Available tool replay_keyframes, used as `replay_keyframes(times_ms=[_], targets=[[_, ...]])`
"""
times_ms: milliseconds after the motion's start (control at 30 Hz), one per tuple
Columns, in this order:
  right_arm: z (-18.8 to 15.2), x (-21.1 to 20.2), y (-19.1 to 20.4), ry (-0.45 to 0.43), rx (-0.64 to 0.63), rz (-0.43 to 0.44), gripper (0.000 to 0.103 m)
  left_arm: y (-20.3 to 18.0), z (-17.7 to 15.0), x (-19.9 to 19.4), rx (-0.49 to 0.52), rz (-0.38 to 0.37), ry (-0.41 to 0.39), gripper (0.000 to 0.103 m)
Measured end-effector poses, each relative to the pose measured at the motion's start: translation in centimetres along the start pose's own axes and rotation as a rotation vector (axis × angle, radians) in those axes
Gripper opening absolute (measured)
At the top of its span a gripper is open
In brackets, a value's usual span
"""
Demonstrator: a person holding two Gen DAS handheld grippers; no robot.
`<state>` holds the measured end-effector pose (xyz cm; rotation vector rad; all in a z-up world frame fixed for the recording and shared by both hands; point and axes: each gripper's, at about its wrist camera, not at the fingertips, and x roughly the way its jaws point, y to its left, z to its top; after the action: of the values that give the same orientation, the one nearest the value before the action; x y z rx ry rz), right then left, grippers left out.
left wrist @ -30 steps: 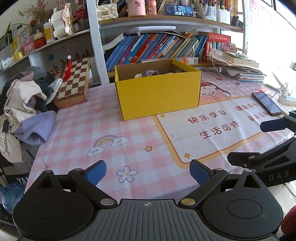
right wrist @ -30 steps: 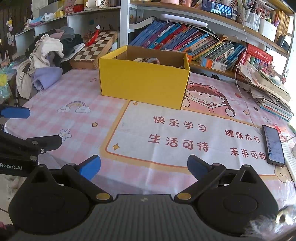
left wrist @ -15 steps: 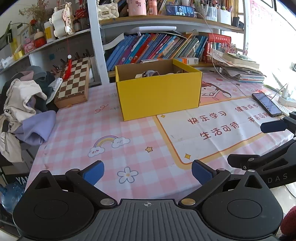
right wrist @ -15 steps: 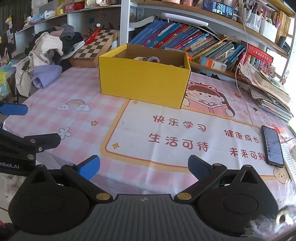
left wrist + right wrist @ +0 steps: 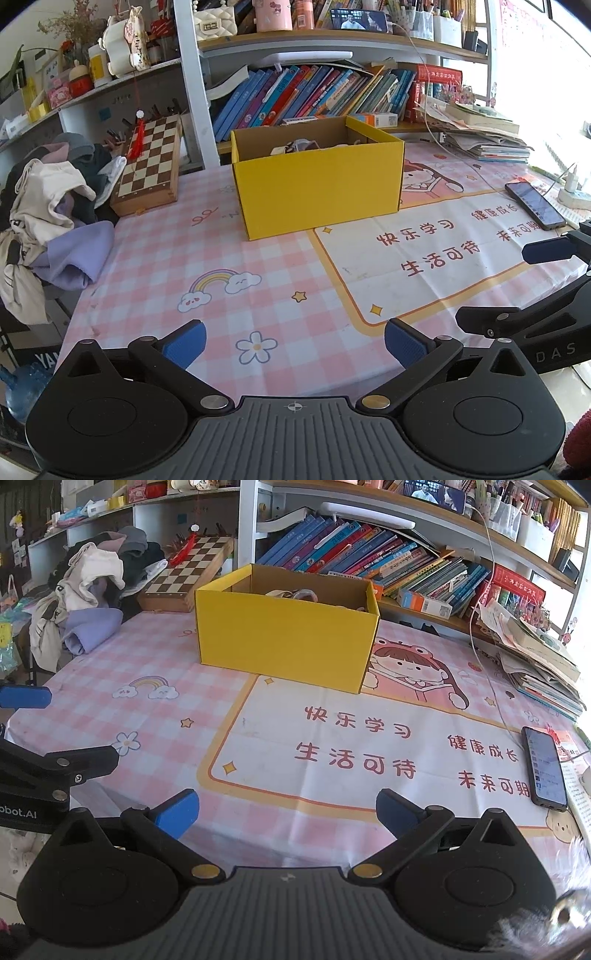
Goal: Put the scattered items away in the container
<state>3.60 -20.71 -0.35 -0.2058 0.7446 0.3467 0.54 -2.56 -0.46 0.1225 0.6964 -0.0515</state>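
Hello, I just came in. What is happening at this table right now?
A person holds two grippers low over the near edge of the table. The left gripper and the right gripper both have their jaws open and hold nothing. The yellow cardboard box stands open on the pink checked tablecloth with some items already inside. A phone lies at the right, and a chessboard and a pile of clothes at the left.

My left gripper (image 5: 294, 341) and right gripper (image 5: 287, 808) match — black linkage arms, blue pads (image 5: 184, 343), brass and silver pivot screws, ribbed grey housing, white lettering.
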Motion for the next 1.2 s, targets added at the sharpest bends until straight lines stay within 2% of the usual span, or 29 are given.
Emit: replay_keyframes(times_ms=[1200], targets=[[0.32,0.61,0.21,0.016,-0.011,0.008,0.103,0.48,0.04,0.03,-0.021,-0.042,-0.005,0.103]])
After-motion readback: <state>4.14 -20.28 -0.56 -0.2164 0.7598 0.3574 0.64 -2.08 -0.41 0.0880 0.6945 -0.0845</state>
